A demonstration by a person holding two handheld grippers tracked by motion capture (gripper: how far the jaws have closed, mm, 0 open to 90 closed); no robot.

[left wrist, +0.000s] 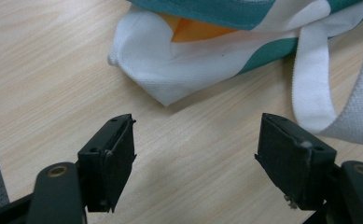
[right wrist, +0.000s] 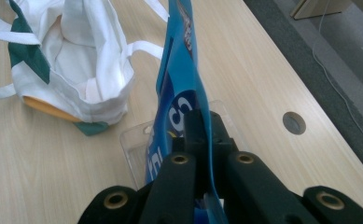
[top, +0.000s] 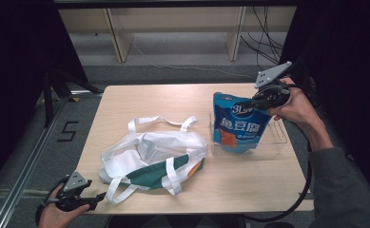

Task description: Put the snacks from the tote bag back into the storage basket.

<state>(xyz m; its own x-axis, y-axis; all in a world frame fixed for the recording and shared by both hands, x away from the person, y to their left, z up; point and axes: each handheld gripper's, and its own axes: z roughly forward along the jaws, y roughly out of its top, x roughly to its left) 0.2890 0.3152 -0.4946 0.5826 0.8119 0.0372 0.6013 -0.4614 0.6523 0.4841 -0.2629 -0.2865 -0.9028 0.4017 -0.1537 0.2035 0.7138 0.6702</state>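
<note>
Tote bag (left wrist: 244,51): cut off at twelve and three o'clock in the left gripper view. Blue pouch (right wrist: 181,84): top edge cropped at twelve o'clock; small print illegible.

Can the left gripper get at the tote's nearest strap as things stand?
Probably yes. The left gripper is open and holds nothing, with bare table ahead of its jaws. The tote lies flat close by, and its strap loops just beyond one jaw with nothing between.

Pale wooden table (top: 249,185), grey floor (top: 173,52), wooden shelving (top: 173,21) behind.
</note>
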